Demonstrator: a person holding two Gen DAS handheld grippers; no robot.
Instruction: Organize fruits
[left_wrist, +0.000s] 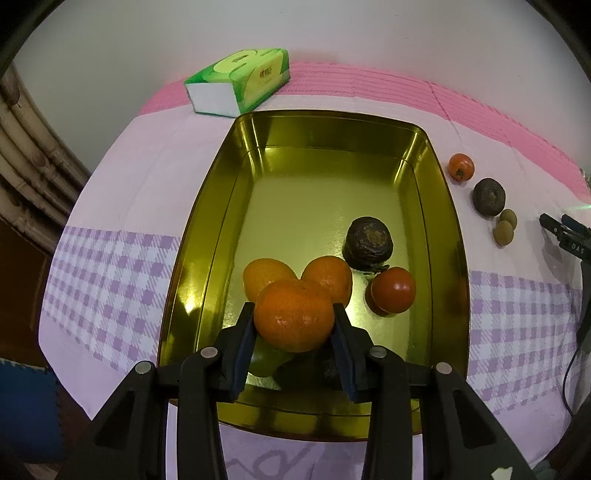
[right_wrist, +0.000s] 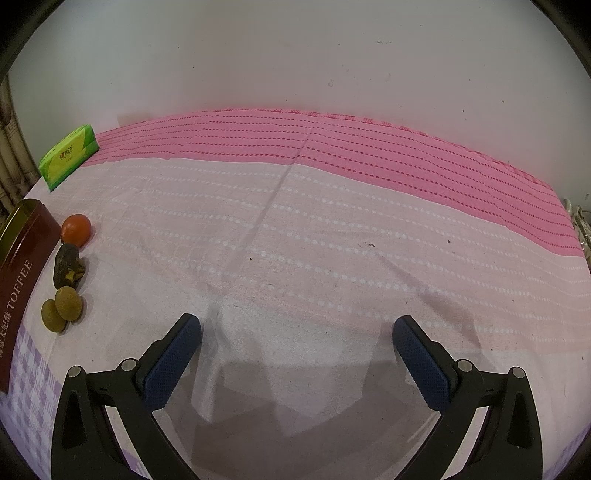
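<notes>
1. Fruits are split between two places: inside the shiny gold rectangular tin tray (left_wrist: 448, 221) lie two orange mandarins (left_wrist: 327, 277), a wrinkled dark-brown round fruit (left_wrist: 367, 240) and a smooth red tomato-like fruit (left_wrist: 393, 290); just outside the tray's right wall, on the pink and lilac checked cloth (right_wrist: 332, 240), sit another small red-orange fruit (right_wrist: 75, 229), a second dark wrinkled fruit (right_wrist: 68, 266) and two small olive-brown round fruits (right_wrist: 62, 308).
2. The left tongs (left_wrist: 294, 317) pinch a third round orange mandarin (left_wrist: 293, 314) by its sides, held over the tray's near end, right by the two mandarins already there.
3. The right tongs (right_wrist: 297, 339) are spread wide with nothing between them, over bare cloth to the right of the tray.
4. To do this step well, I would lower the mandarin until it meets the tray floor beside its fellows before letting go, so it does not roll into the red fruit. Open the tongs slowly and lift straight up.
5. Grouping like with like seems the aim, so the loose fruits beside the tray probably come next.
6. Readable writing: the tray's dark-red outer wall carries "TOFFEE" with Chinese characters I cannot make out. The green and yellow tissue pack (left_wrist: 242, 79) beyond the tray's far end has print too small to read.
</notes>
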